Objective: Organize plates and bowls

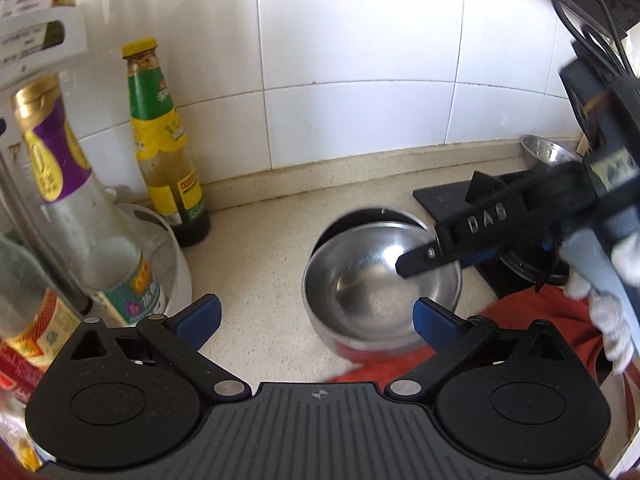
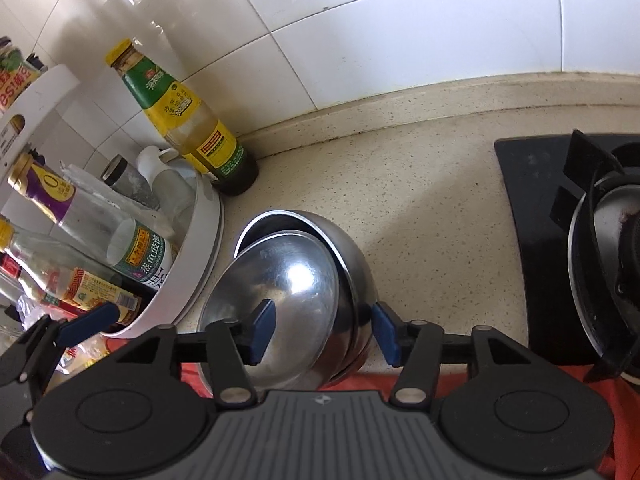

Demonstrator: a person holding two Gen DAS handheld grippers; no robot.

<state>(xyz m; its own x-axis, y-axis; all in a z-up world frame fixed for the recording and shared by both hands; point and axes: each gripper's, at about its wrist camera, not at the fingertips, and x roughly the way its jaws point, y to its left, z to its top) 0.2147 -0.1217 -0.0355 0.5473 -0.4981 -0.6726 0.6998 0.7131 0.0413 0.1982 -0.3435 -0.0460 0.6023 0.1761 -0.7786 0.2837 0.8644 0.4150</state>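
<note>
Two steel bowls are nested on the beige counter. The inner bowl sits tilted inside the outer bowl. My right gripper is open, its jaws straddling the near rims of both bowls, one finger inside the inner bowl. In the left wrist view the right gripper reaches in from the right with a finger over the inner bowl. My left gripper is open and empty, just in front of the bowls.
A white round rack of sauce bottles stands left of the bowls. A tall green-labelled bottle stands by the tiled wall. The black gas hob is at right, a small steel bowl behind it. Red cloth lies at front.
</note>
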